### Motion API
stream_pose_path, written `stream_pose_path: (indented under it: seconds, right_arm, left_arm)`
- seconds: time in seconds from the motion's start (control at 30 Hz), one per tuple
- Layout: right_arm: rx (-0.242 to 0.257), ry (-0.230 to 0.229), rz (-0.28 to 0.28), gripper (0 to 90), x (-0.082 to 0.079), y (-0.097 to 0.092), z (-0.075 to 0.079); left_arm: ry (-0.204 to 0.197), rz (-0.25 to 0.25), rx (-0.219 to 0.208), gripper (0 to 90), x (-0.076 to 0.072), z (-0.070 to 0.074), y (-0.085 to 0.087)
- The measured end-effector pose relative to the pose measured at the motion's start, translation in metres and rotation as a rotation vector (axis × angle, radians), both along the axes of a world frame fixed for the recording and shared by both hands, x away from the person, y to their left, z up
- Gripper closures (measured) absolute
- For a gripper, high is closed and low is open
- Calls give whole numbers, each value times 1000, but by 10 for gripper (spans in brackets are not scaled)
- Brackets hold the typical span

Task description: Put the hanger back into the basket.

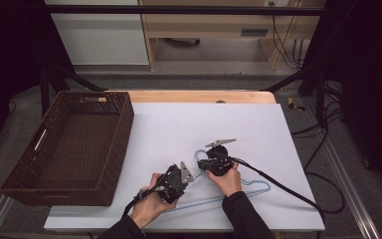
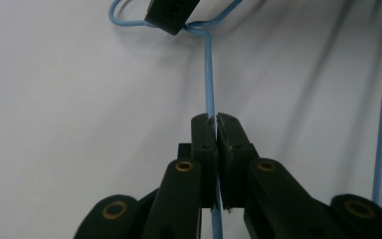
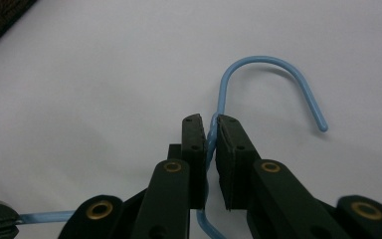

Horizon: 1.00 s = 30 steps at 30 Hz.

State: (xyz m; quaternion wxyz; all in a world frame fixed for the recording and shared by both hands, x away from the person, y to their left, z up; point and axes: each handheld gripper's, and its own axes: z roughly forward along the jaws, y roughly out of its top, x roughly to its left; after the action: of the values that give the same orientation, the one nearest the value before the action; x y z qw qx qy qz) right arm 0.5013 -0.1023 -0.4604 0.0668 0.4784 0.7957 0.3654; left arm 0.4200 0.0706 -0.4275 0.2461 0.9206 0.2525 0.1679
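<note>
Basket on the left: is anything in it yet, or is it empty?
Empty: the high view shows the wicker basket with its bare woven floor; the blue hanger lies outside it.

The person is wearing dark long sleeves (image 1: 243, 214), and each hand-held gripper, left gripper (image 2: 215, 130) and right gripper (image 3: 210, 130), is showing black jaws with brass-coloured pivot rivets, a grey three-cornered top plate (image 1: 185, 173) and a trailing black cable (image 1: 288, 191).

A light blue wire hanger (image 1: 238, 191) lies on the white desk (image 1: 179, 124); at nine o'clock, a dark brown woven basket (image 1: 107, 149); both hand-held grippers are black.
</note>
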Motion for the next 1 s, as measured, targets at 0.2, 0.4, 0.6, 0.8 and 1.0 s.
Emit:
stream_pose_path:
  seconds: [0.2,0.4,0.6,0.8,1.0]
  right_arm:
    - [7,-13,-9,846,-2,-1,4]
    - [22,-31,-17,847,-4,-3,9]
    - [29,-34,-17,842,-4,-3,9]
    - [24,-13,-9,755,-1,-1,4]
    - [27,-5,-10,716,2,1,-1]
  left_arm:
    - [3,-2,5,871,-1,-1,-1]
    - [-7,4,12,870,-1,-3,0]
    - [-22,5,8,871,-3,-1,0]
    - [-20,4,14,871,-4,-1,0]
    - [-26,8,12,871,-4,0,0]
